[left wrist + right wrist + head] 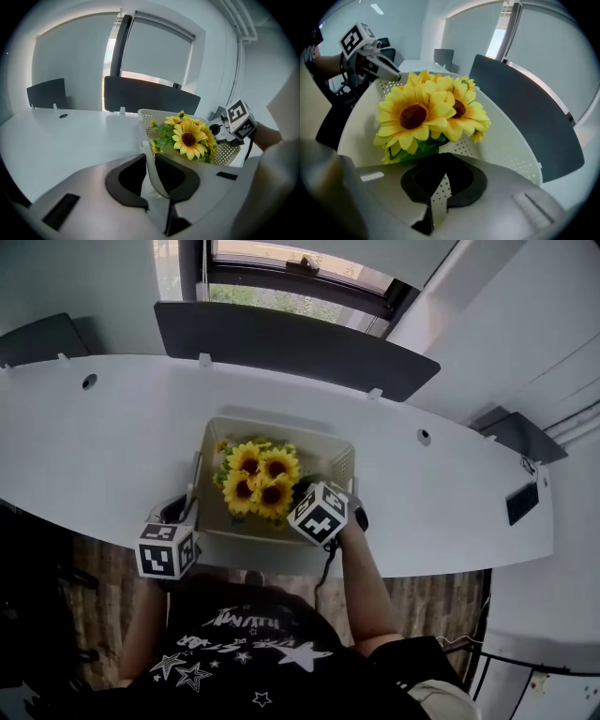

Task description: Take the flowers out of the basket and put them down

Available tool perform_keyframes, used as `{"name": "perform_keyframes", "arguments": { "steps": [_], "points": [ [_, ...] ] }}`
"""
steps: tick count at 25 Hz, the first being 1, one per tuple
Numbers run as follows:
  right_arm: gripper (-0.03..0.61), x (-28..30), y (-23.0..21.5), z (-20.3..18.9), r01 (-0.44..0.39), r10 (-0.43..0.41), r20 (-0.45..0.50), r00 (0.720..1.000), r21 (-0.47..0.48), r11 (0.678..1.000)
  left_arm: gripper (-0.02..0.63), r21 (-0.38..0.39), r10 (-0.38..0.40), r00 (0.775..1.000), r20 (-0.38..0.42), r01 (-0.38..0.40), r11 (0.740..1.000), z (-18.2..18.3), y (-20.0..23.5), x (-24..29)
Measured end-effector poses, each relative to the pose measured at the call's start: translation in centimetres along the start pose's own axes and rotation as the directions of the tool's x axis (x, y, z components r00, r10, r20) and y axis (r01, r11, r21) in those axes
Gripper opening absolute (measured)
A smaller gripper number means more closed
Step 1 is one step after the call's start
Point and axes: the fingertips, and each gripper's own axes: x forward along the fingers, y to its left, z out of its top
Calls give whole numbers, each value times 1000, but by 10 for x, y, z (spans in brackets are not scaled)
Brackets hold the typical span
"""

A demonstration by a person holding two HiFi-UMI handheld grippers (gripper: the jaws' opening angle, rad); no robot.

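A bunch of yellow sunflowers [258, 482] stands in a white perforated basket [281, 427] on the white table [94, 446]. My left gripper [187, 514] is at the basket's near left corner. In the left gripper view its pads [136, 176] clamp the thin basket wall, with the sunflowers [190, 138] just beyond. My right gripper [302, 498] is at the near right corner. It is shut on the dotted basket wall [506, 145], and the blooms [422, 115] fill the space right in front of it. Neither gripper touches the flowers.
A dark grey divider panel [291, 343] runs along the table's far edge under a window. A small dark object [522, 502] lies on the table at far right. The table's curved front edge is just in front of the person's body, with wooden floor below.
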Motion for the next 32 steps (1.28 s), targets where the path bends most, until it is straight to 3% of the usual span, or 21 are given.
{"name": "perform_keyframes", "arguments": {
  "steps": [3,6,14,16,21,23,25,32],
  "points": [
    [10,13,9,1,-22,22,-3,1000,-106,994,64,-15,-12,1000,1,12,1000,0,-1,0],
    [17,16,10,1,-38,41,24,999,-114,993,64,-20,-14,1000,-3,14,1000,-1,-1,-1],
    [188,15,-1,3,-19,25,40,999,-135,991,64,-24,-10,1000,-5,10,1000,-2,-2,0],
    [205,14,3,1,-46,51,32,998,-150,988,64,-25,-9,1000,-7,9,1000,-2,-2,1],
    [320,31,26,-1,-137,140,7,990,-174,975,64,-29,-7,1000,-7,7,1000,-2,-1,1],
    [434,44,28,5,-117,125,36,992,-174,978,64,-29,-7,1000,-9,7,1000,-3,-2,2],
    [483,55,30,12,-106,122,86,989,-179,978,64,-29,-8,1000,-10,8,1000,-3,-2,2],
    [528,62,46,36,-241,237,299,924,-21,970,64,-36,-8,1000,-8,8,999,-2,-3,2]
  ]
}}
